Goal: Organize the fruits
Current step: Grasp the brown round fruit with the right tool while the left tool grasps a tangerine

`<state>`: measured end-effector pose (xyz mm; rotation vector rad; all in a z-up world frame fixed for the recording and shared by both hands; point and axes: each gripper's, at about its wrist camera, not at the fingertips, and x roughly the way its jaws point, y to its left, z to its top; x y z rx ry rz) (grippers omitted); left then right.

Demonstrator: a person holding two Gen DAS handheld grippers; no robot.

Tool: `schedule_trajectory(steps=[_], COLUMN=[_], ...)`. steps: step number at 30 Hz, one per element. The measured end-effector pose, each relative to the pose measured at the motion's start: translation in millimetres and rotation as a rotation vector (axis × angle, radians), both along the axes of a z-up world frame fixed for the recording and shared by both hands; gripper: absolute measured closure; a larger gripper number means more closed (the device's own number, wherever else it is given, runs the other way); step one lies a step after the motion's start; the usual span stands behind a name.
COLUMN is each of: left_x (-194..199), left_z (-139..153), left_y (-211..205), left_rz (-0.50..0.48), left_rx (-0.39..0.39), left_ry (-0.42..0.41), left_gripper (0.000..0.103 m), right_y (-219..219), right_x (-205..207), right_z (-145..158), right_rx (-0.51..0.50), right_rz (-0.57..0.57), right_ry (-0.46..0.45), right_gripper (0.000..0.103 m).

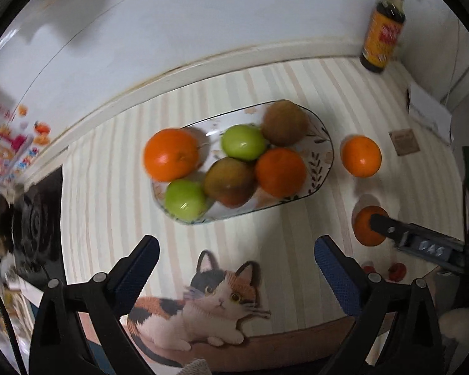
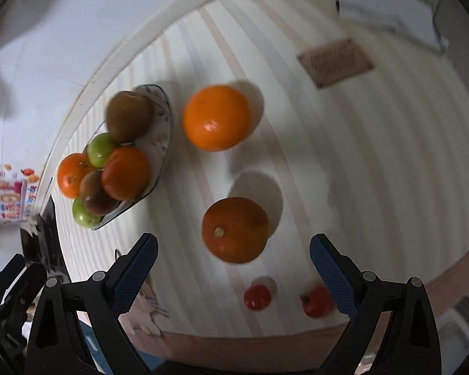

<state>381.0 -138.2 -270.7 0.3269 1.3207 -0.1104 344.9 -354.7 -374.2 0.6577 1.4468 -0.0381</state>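
Note:
A patterned oval plate (image 1: 323, 143) on the striped table mat holds two oranges (image 1: 171, 153), two green apples (image 1: 243, 142) and two brownish fruits (image 1: 229, 181). It also shows in the right wrist view (image 2: 164, 143). Two loose oranges lie right of it: a far one (image 2: 217, 118) (image 1: 361, 156) and a near, darker one (image 2: 235, 229) (image 1: 364, 228). Two small red tomatoes (image 2: 257, 297) lie near the table's front edge. My left gripper (image 1: 236, 259) is open and empty in front of the plate. My right gripper (image 2: 233, 257) is open, just short of the near orange.
A dark sauce bottle (image 1: 382, 28) stands at the back right by the wall. A brown card (image 2: 336, 62) and white paper (image 2: 387, 9) lie behind the loose oranges. A cat picture (image 1: 209, 306) is printed on the mat's front. A black stove top (image 1: 37, 228) sits at left.

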Motion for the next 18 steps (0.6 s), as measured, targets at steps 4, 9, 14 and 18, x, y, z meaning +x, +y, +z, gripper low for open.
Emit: schedule_trajectory(steps=[4, 9, 14, 18], left_x=[20.2, 43.9, 69.3, 81.8], left_z=[-15.8, -25.9, -44.2, -71.3], left_y=[-24.0, -61.1, -111.0, -158.9], left_rz=[-0.032, -0.077, -0.144, -0.232], left_rx=[0.012, -0.016, -0.072, -0.055], left_ry=[0.045, 0.084, 0.175, 0.229], left_gripper=[0.001, 0.001, 0.001, 0.001], right_y=[3.6, 0.5, -38.1, -78.1], right_x=[6.6, 7.4, -1.0, -4.3], right_z=[-27.5, -41.8, -27.8, -21.9], right_rx=[0.053, 0.072, 0.043, 0.004], right_rz=[0.009, 0.027, -0.054, -0.115], right_ry=[-0.008, -0.004, -0.027, -0.028], right_gripper=[0.019, 0.045, 0.045, 0.045])
